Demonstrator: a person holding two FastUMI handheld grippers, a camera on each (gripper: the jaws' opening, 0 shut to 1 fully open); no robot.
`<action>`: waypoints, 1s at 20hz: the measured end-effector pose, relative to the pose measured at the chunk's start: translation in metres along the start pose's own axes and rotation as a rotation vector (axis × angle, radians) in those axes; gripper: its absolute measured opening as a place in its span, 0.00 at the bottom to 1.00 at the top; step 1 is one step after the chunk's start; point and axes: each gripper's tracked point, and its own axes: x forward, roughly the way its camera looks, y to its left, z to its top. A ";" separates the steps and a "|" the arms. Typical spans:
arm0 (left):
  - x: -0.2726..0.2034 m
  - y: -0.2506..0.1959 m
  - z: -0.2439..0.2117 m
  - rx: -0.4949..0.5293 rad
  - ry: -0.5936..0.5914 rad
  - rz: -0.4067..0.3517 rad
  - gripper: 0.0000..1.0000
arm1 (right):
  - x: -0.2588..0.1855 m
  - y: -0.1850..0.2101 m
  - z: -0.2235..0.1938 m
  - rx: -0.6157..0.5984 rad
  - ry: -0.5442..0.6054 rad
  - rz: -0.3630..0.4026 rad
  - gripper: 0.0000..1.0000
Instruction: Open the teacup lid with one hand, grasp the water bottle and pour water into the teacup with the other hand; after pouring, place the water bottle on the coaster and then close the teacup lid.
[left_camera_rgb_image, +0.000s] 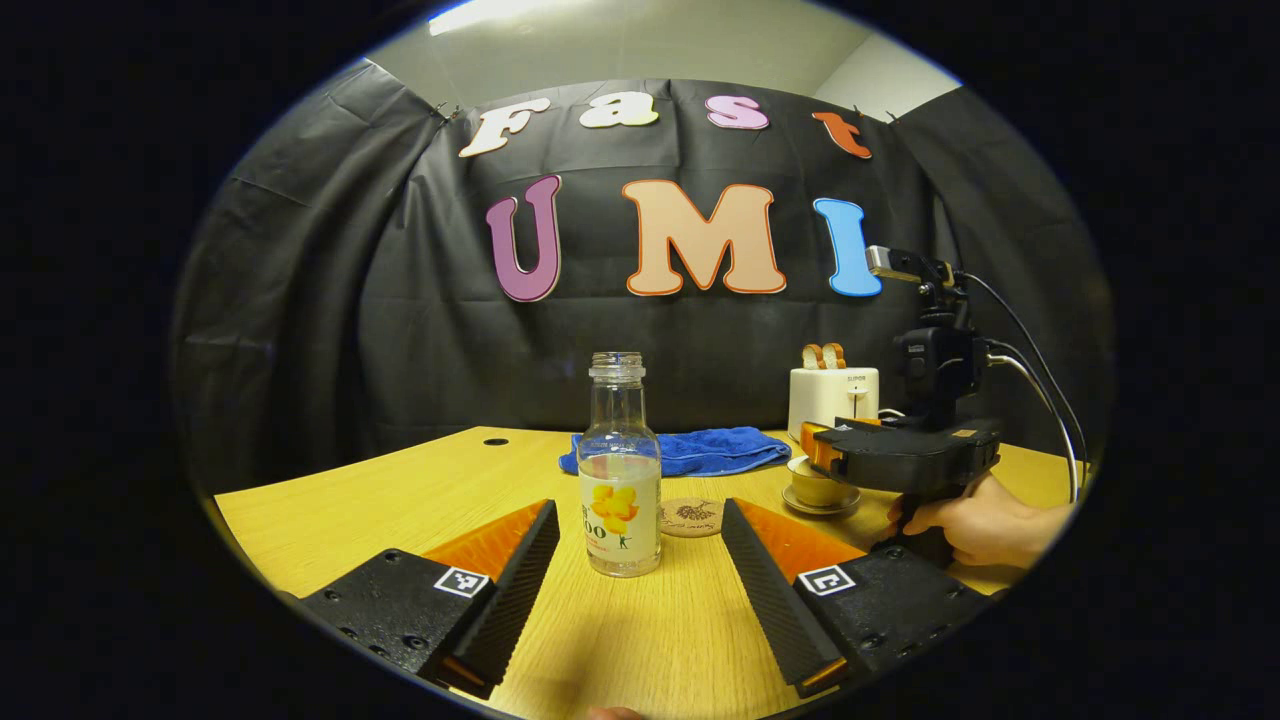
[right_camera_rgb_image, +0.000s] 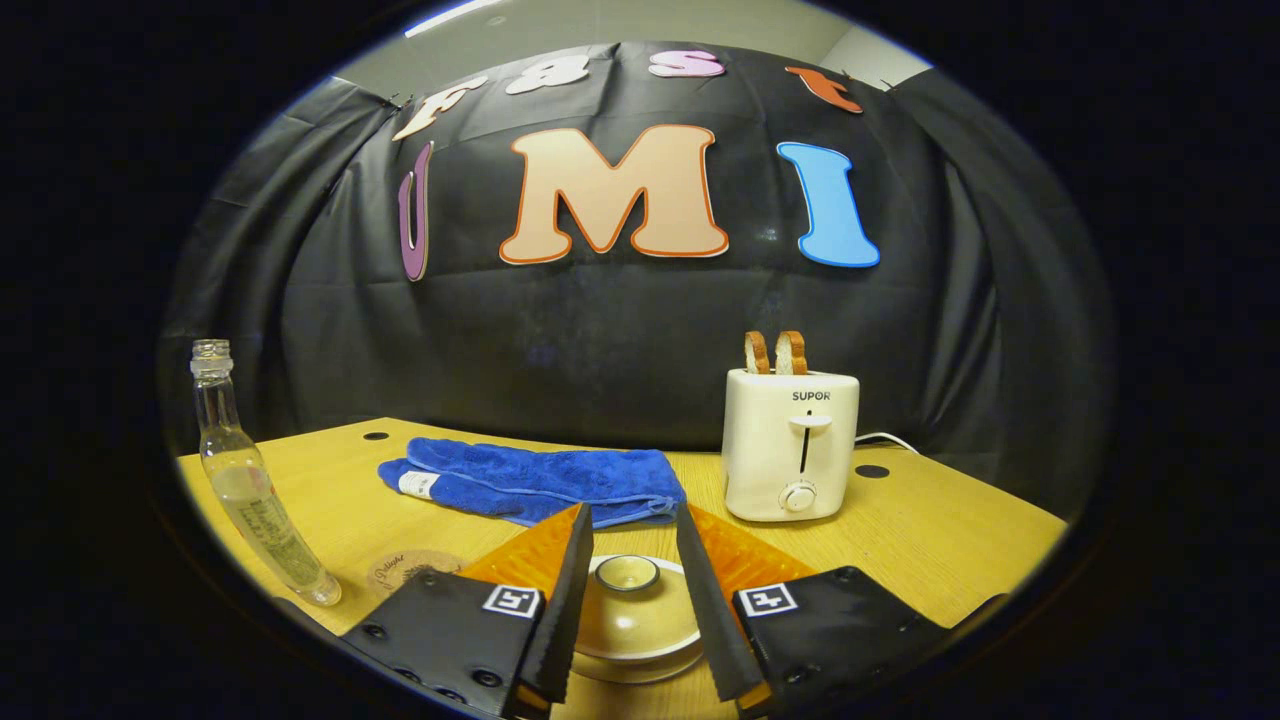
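An uncapped glass water bottle (left_camera_rgb_image: 620, 470) with a yellow label stands upright between the tips of my open left gripper (left_camera_rgb_image: 640, 503), untouched on either side. Just behind it lies a round cork coaster (left_camera_rgb_image: 690, 517). To the right sits the cream teacup (left_camera_rgb_image: 818, 487) on its saucer, with the right gripper (left_camera_rgb_image: 830, 450) held over it by a hand (left_camera_rgb_image: 985, 522). In the right gripper view, my right gripper (right_camera_rgb_image: 631, 510) is open and its fingers straddle the teacup lid (right_camera_rgb_image: 628, 610), with gaps beside the knob (right_camera_rgb_image: 627, 572). The bottle (right_camera_rgb_image: 250, 490) and coaster (right_camera_rgb_image: 405, 572) are at the left.
A folded blue towel (right_camera_rgb_image: 540, 480) lies behind the cup. A white toaster (right_camera_rgb_image: 790, 450) with two bread slices stands at the back right, its cable trailing off. The wooden table (left_camera_rgb_image: 400, 500) has round holes near the back edge.
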 end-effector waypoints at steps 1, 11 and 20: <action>0.001 0.000 0.001 0.000 0.001 0.000 0.96 | 0.002 0.000 -0.002 0.001 0.014 0.001 0.57; -0.001 0.000 0.001 0.000 0.001 -0.001 0.96 | 0.009 0.006 -0.016 -0.020 0.097 0.024 0.37; 0.000 0.000 0.000 0.000 0.003 -0.002 0.96 | 0.004 0.009 -0.005 -0.030 0.032 0.042 0.30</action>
